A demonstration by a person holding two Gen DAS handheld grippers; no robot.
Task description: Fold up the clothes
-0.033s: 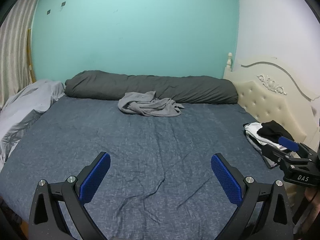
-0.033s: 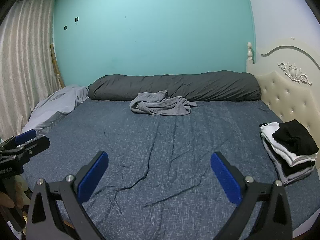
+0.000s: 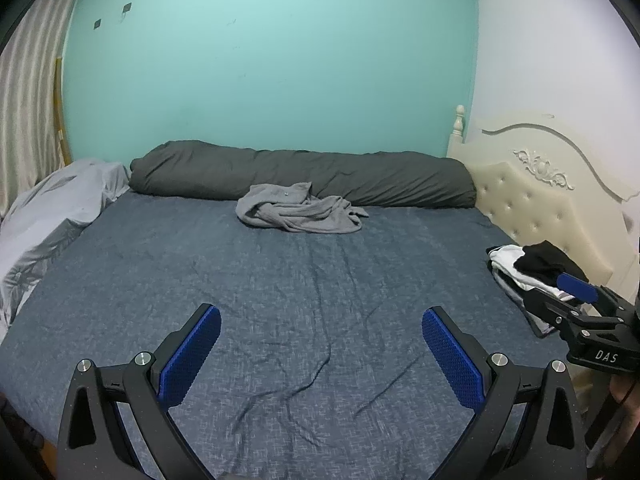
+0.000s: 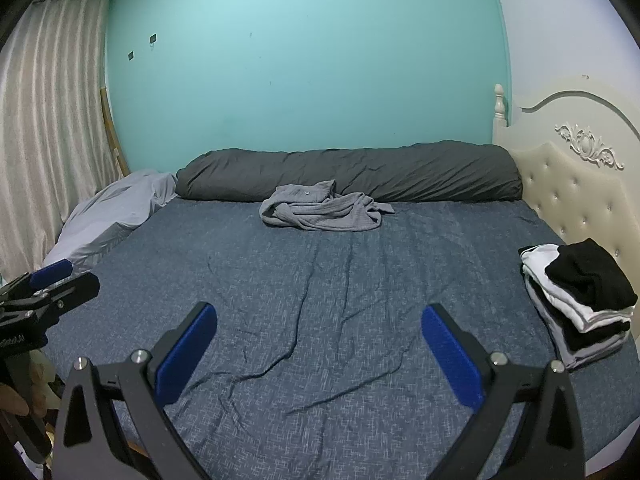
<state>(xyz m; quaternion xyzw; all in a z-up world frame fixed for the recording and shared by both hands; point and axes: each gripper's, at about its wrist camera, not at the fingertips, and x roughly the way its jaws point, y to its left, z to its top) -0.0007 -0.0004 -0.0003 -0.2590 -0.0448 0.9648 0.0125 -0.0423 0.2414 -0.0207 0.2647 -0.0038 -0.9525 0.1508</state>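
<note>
- Blue-padded left gripper (image 3: 320,354) hangs tilted down over the near edge of the bed (image 3: 280,300), jaws spread wide, nothing between them.
- Right gripper (image 4: 320,354) sits alongside it, equally wide and empty.
- Crumpled grey garment (image 3: 298,212) lies far off against the dark bolster (image 3: 304,172).
- Folded stack (image 4: 580,300) sits near the headboard (image 4: 572,184).

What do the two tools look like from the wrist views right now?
Both match: the left tool and right tool have matte black angled arms with silver round bolts at the joints and flat blue textured pads. Seen from the left view, the right tool's body carries white "DAS" lettering. No cables or sleeves are visible.
</note>
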